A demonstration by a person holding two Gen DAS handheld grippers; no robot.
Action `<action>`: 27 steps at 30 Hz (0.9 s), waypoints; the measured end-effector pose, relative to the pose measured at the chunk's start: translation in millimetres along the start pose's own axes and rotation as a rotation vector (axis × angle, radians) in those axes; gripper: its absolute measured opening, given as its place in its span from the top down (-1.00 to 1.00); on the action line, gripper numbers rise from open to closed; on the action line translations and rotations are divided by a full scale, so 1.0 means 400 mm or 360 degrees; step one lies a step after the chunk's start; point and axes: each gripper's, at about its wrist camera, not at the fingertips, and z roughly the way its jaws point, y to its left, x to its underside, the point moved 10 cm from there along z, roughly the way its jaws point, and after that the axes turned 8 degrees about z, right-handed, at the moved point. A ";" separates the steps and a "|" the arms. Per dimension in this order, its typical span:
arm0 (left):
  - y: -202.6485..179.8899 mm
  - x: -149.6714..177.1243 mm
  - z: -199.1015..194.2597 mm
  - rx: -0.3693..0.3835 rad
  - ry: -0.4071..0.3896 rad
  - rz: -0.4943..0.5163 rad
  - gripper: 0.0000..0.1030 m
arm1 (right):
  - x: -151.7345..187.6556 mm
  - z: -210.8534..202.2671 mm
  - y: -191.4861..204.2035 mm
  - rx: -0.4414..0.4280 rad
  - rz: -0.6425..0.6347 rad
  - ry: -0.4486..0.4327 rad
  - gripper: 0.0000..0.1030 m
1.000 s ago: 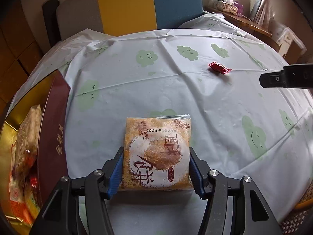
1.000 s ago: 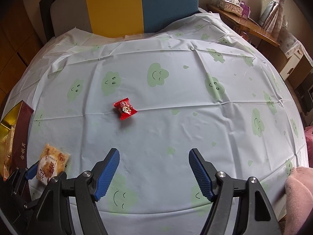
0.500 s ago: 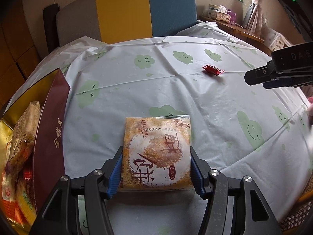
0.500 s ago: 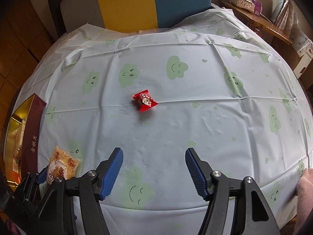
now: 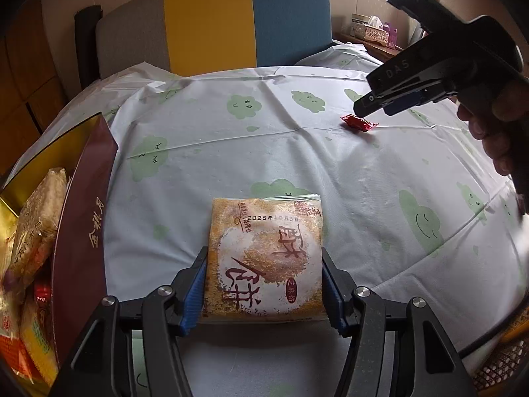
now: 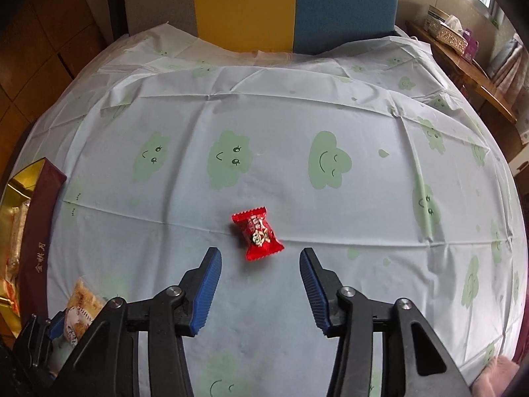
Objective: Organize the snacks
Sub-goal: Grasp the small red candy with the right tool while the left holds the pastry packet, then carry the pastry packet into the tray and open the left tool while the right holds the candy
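My left gripper [image 5: 264,284] is shut on a square orange-and-white pastry packet [image 5: 264,254] and holds it just above the tablecloth, right of the open maroon-and-gold snack box [image 5: 82,218]. My right gripper [image 6: 259,258] is open, its blue fingers on either side of and just short of a small red candy [image 6: 258,233] lying on the cloth. From the left wrist view the right gripper [image 5: 383,107] hovers over the same candy [image 5: 358,122]. The pastry packet [image 6: 81,311] also shows low left in the right wrist view.
The round table [image 6: 297,115] wears a pale cloth with green cloud faces. The snack box [image 6: 36,238] at the left edge holds several packets. A yellow, blue and grey sofa back [image 5: 231,23] stands behind; a wooden side table [image 6: 463,53] is at right.
My right gripper has moved forward and down until the red candy lies just ahead of its open fingers. My left gripper still grips the pastry packet and has lifted slightly.
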 end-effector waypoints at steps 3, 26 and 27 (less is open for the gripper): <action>0.000 0.000 0.000 0.0004 0.0000 -0.0005 -0.19 | -0.024 0.032 0.011 0.0017 -0.0066 0.0014 0.05; 0.001 -0.009 -0.003 -0.0016 0.0076 0.0007 -0.16 | 0.202 0.017 0.002 -0.0002 -0.0174 0.0238 0.67; 0.003 -0.008 -0.006 -0.0020 0.0084 -0.0001 -0.16 | 0.202 0.018 -0.001 0.0002 -0.0195 0.0233 0.67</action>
